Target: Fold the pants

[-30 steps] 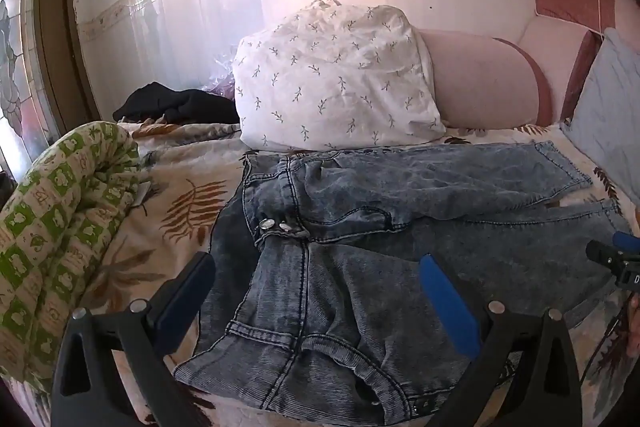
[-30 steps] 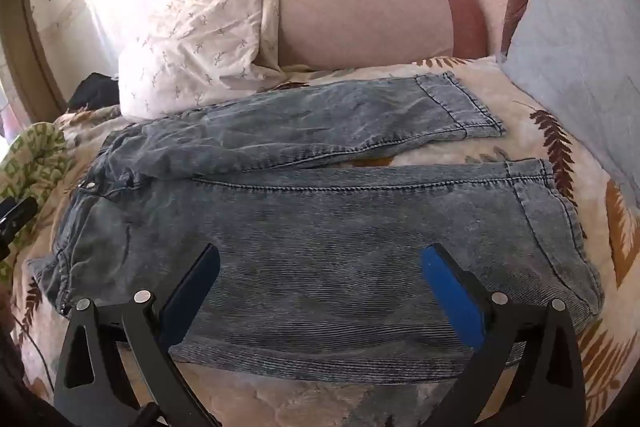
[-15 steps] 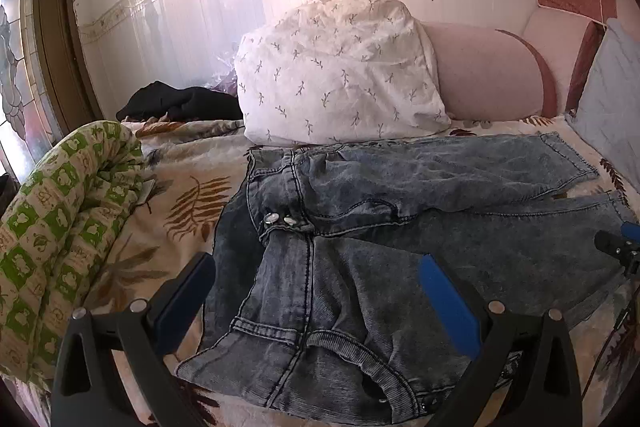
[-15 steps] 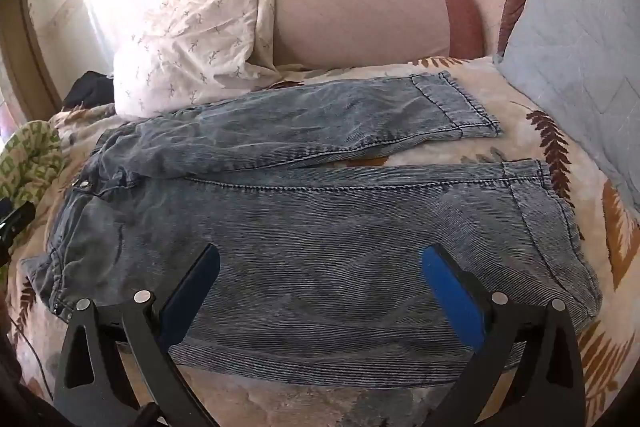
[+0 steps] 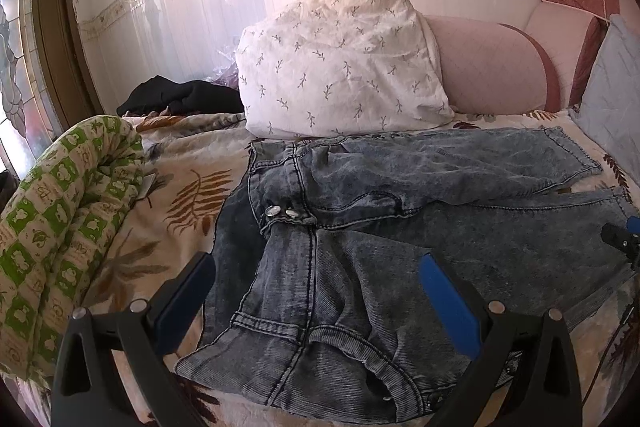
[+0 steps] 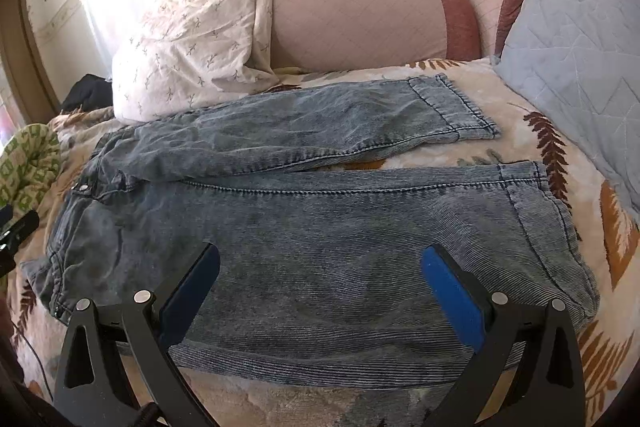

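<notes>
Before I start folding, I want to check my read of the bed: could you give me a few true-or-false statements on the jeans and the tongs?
1. The jeans lie spread flat on the bed, both legs apart. True.
2. The left tongs are shut on the waistband. False: they are open, holding nothing.
3. The right tongs are open above the near leg. True.
4. The white pillow lies on top of the jeans. False: it sits behind them.
5. The jeans are already folded in half. False: still unfolded.
</notes>
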The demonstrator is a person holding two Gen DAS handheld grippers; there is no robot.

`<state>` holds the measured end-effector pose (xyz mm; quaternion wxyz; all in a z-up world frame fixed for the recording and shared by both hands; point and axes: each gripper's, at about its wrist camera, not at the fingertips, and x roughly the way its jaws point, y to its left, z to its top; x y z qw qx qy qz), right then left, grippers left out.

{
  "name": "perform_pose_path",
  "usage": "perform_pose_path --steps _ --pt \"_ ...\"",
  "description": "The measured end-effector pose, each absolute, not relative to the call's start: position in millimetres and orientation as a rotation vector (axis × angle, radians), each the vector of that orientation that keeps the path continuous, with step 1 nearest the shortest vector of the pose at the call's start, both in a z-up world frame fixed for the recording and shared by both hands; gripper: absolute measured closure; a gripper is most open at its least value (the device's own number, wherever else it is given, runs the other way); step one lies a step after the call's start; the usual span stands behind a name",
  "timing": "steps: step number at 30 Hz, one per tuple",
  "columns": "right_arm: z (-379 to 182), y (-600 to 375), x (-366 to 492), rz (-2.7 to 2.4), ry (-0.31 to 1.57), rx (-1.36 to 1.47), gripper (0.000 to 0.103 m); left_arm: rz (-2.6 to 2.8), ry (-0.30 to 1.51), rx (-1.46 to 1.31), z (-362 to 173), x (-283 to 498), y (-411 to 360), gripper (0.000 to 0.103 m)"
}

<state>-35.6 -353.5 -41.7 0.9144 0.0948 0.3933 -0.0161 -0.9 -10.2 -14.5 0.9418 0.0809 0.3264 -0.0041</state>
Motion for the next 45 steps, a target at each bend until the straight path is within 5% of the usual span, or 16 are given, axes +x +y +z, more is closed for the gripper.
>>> perform_pose_path --steps 45 --pt "-42.9 -354.8 -36.7 -0.048 0.826 0.186 0.000 -0.042 0.724 0.165 -37.6 8.0 0.3 0.000"
